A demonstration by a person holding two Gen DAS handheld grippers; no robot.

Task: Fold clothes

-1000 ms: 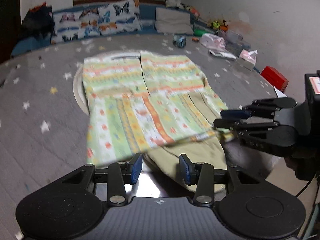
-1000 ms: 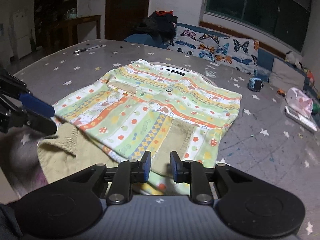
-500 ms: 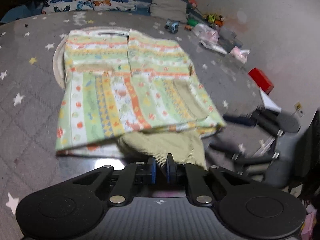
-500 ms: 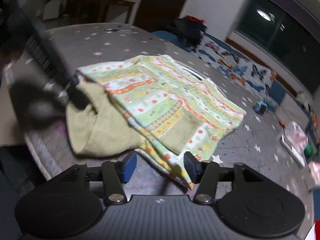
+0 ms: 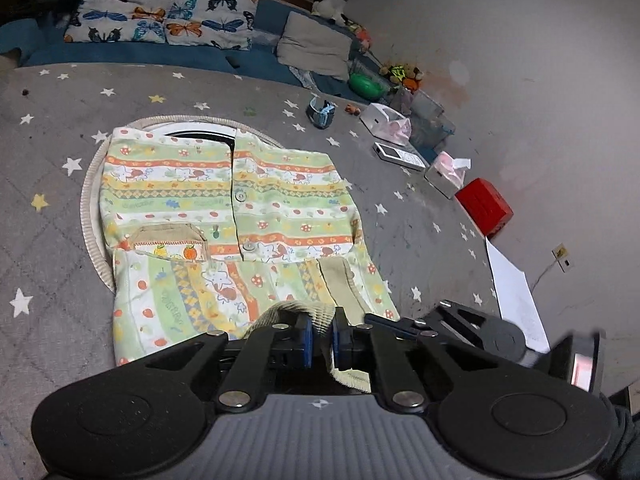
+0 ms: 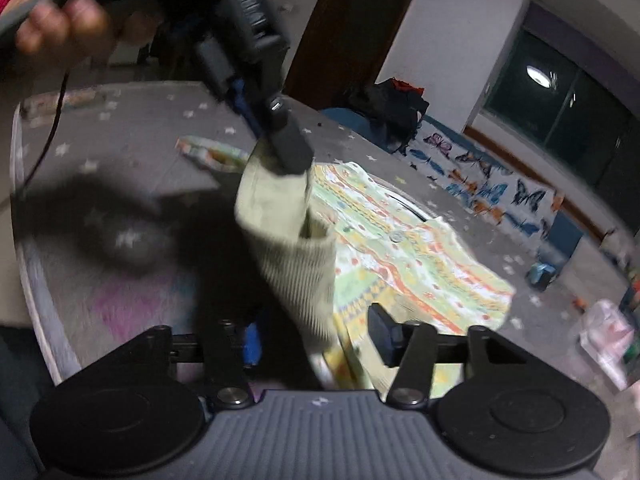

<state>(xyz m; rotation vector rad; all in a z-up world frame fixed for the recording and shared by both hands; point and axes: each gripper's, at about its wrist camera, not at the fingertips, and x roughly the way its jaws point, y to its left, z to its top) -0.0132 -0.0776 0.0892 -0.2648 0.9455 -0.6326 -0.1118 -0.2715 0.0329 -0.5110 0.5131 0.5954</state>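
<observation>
**Left claw lifts the khaki cuff off the garment**

Since half a second ago my left claw [image 5: 320,340] has risen, and the ribbed khaki cuff [image 5: 298,314] it pinches now hangs up off the surface; the right-wrist view shows that fabric [image 6: 288,232] dangling from the left claw's tip, blurred by motion. Its blue pads [image 5: 306,338] are pressed together on the cloth, with a frayed edge of the same fabric showing just below them.

My right claw [image 6: 316,340] stands spread wide, one blue pad at the left and a dark pad at the right, with the hanging khaki cloth and the garment's near edge between them but not gripped. In the left-wrist view it sits low at the right, just beside the garment's near corner.

The patterned garment [image 5: 224,216] lies mostly flat on the grey star-print tabletop [image 5: 48,240], buttoned front up, partly over a round white mat [image 5: 90,208]. Its lower part is folded over, with a khaki pocket [image 5: 168,238] at the left.

Along the far right edge I see a red box [image 5: 484,206], a tissue pack [image 5: 446,172] and a sheet of paper [image 5: 516,296]. Butterfly cushions [image 5: 160,16] line the back.
</observation>
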